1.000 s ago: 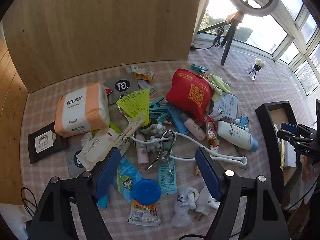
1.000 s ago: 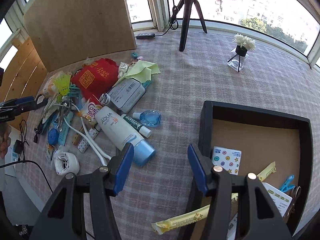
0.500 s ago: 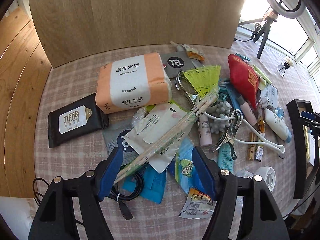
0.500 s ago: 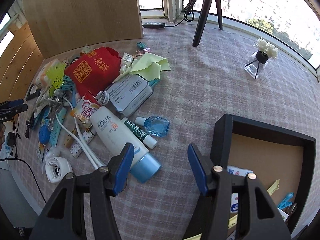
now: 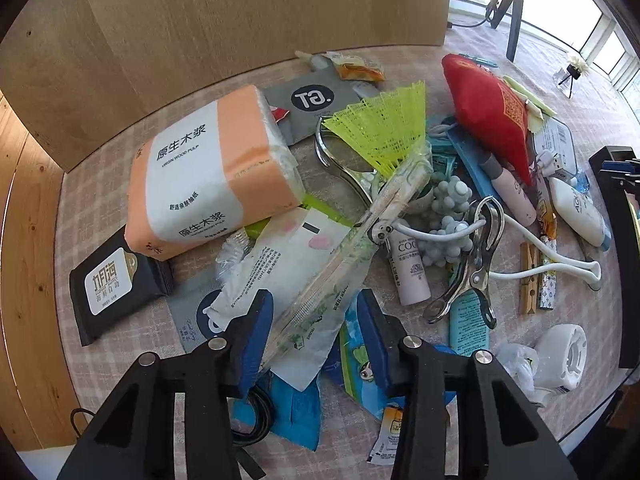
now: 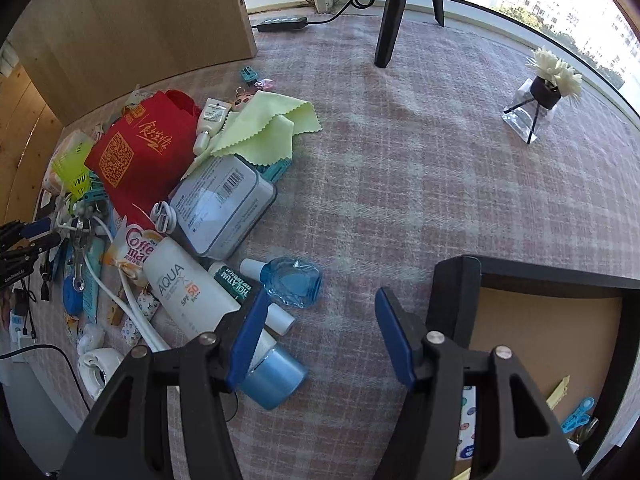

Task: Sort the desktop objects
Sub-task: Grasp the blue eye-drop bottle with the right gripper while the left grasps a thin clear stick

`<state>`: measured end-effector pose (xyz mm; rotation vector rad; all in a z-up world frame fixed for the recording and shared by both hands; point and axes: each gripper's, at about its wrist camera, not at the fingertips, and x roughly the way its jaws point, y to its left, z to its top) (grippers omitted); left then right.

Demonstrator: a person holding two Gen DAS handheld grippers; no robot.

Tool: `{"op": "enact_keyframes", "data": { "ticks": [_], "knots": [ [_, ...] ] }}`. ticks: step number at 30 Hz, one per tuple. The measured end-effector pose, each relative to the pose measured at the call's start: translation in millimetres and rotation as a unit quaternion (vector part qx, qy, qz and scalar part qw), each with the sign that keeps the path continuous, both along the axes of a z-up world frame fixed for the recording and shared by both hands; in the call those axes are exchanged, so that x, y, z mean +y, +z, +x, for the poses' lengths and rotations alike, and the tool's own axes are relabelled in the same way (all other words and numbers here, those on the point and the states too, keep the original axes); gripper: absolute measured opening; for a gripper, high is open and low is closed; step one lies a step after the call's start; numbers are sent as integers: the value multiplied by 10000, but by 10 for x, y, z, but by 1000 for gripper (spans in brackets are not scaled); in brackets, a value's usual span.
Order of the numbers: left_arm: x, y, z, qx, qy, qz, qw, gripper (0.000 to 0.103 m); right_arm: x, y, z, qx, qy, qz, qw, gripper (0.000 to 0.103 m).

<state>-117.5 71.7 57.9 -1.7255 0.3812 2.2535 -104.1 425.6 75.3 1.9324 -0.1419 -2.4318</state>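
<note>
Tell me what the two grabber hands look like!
Both look alike. The left gripper and the right gripper each have chunky matte black arms shaped like a Y, shiny round silver bolts on top, and flat blue pads on the inner faces. No cables or sleeves show on them.

Chopsticks packet point(image 5: 340, 268) lies between left gripper point(image 5: 316, 332) fingers, tissue pack point(image 5: 212, 172) ahead-left; sunscreen bottle point(image 6: 192, 292) left of right gripper point(image 6: 320, 336), tray point(image 6: 460, 292) right.
</note>
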Motion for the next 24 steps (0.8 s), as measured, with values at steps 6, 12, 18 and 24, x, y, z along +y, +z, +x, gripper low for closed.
{"op": "enact_keyframes", "data": {
  "ticks": [6, 12, 18, 24],
  "knots": [
    [37, -27, -13, -8, -50, -86, 10000, 30, -103, -178, -206, -233, 62, -58, 9997, 55],
    [54, -21, 1, -2, -64, -59, 10000, 23, -221, -294, -302, -399, 36, -95, 9992, 55],
    [85, -13, 36, -8, -103, -59, 9999, 18, -357, -392, -352, -530, 295, 309, 9977, 55],
    [98, 2, 80, 7, -96, 4, 10000, 16, -337, -369, -343, -469, 171, 505, 9975, 31]
  ]
}}
